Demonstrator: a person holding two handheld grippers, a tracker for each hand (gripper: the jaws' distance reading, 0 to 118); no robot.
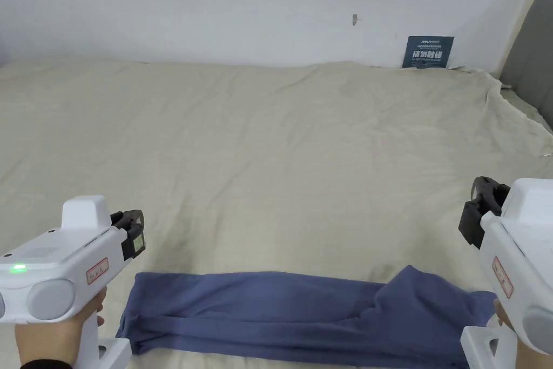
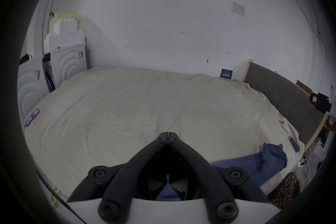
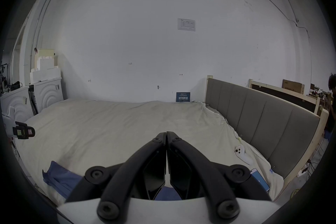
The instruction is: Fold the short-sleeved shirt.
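A blue short-sleeved shirt [image 1: 302,310] lies folded into a long narrow strip along the near edge of the bed, with a raised hump of cloth toward its right end. My left gripper [image 1: 135,232] hovers above the strip's left end, jaws shut and empty [image 2: 168,134]. My right gripper [image 1: 478,213] is held above the strip's right end, jaws also shut with nothing between them [image 3: 166,134]. The shirt [image 2: 263,160] appears at lower right in the left gripper view, and the shirt [image 3: 58,177] at lower left in the right gripper view.
A beige sheet [image 1: 270,159] covers the wide bed. A grey headboard [image 3: 263,118] runs along the right side, a white wall behind. A small blue sign [image 1: 429,52] leans on the wall. A white controller [image 3: 241,152] and a phone [image 3: 260,181] lie near the right edge.
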